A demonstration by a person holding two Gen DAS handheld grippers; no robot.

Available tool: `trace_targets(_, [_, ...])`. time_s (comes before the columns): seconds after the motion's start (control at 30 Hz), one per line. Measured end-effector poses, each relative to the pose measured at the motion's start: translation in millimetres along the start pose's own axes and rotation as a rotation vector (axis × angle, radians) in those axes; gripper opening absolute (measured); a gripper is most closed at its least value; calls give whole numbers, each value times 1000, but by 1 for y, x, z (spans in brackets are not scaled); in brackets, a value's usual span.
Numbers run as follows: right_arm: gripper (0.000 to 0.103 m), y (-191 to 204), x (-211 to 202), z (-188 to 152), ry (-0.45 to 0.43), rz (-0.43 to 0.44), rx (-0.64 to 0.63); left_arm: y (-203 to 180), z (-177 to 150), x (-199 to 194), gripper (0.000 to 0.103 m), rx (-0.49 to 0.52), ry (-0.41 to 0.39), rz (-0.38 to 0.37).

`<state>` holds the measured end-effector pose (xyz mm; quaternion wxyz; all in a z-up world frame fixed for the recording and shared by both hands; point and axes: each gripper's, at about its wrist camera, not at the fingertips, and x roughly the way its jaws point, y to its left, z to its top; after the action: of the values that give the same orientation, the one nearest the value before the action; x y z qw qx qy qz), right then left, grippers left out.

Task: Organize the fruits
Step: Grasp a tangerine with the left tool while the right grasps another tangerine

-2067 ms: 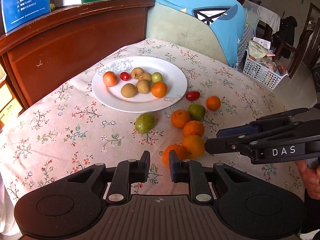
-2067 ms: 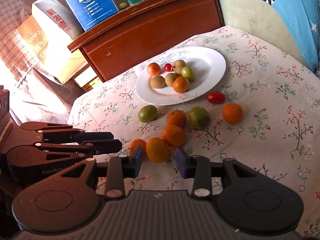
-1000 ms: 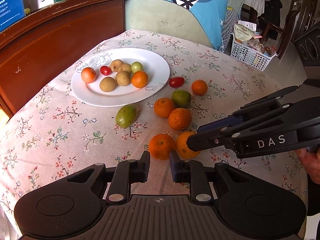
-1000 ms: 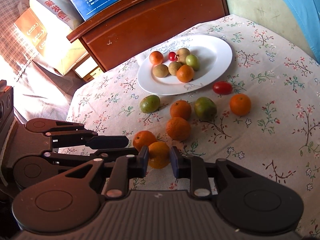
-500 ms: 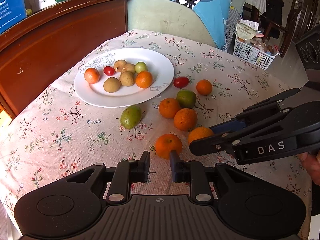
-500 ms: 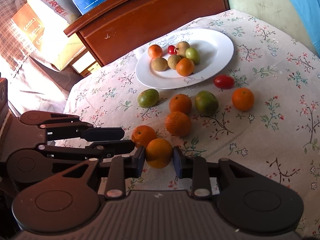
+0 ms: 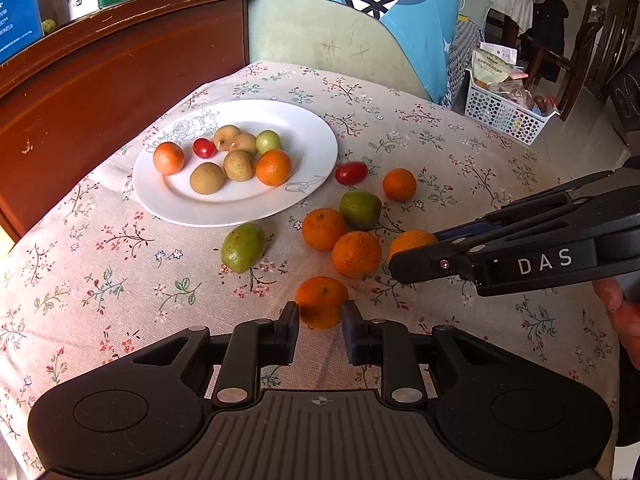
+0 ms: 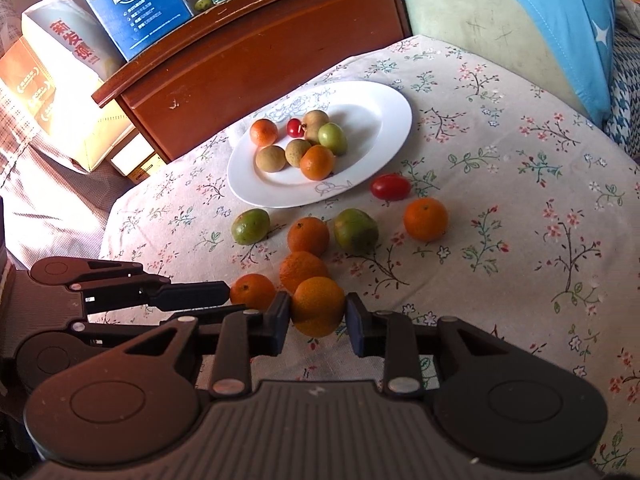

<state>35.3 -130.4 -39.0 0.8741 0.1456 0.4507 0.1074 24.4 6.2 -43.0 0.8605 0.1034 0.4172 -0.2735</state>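
A white plate (image 7: 312,160) (image 8: 384,120) on the flowered cloth holds several small fruits: oranges, brown ones, a green one and a red one. Loose oranges, two green fruits (image 7: 243,247) and a red tomato (image 7: 351,173) lie in front of it. My left gripper (image 7: 320,318) has its jaws opening, still narrow, and the nearest orange (image 7: 322,300) lies on the cloth right at its tips. My right gripper (image 8: 316,314) is shut on another orange (image 8: 318,306) (image 7: 412,242). I cannot tell whether that orange is off the cloth.
A dark wooden cabinet (image 7: 120,80) with boxes on top stands behind the table. A padded chair back (image 7: 320,40) draped in blue cloth is at the far edge. On the floor to the right stands a white basket (image 7: 504,116). A hand (image 7: 624,312) holds the right gripper.
My right gripper has closed its fingers on the orange. The left gripper has come up to the nearest orange, which now sits at its tips.
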Motion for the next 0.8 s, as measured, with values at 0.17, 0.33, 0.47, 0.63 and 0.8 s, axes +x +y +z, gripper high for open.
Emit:
trace_targets(0.17, [30,0,-1,1,-2,4,0,0,1,2,33,-8,-7,20])
trace_targets(0.33, [30,1,-2,1,-3,2,1,1,4,6,41,-25,-16,18])
trace_targets(0.47, [30,0,-2,1,-2,2,5,-3,4,12,41,-16,-4,17])
trace_targets(0.63, [30,-1,-2,0,0,1,7,-1,3,15,35,-34,4,25])
trace_targets(0.8, [30,-1,-3,1,-3,5,14,1,4,10,29,-50,-14,31])
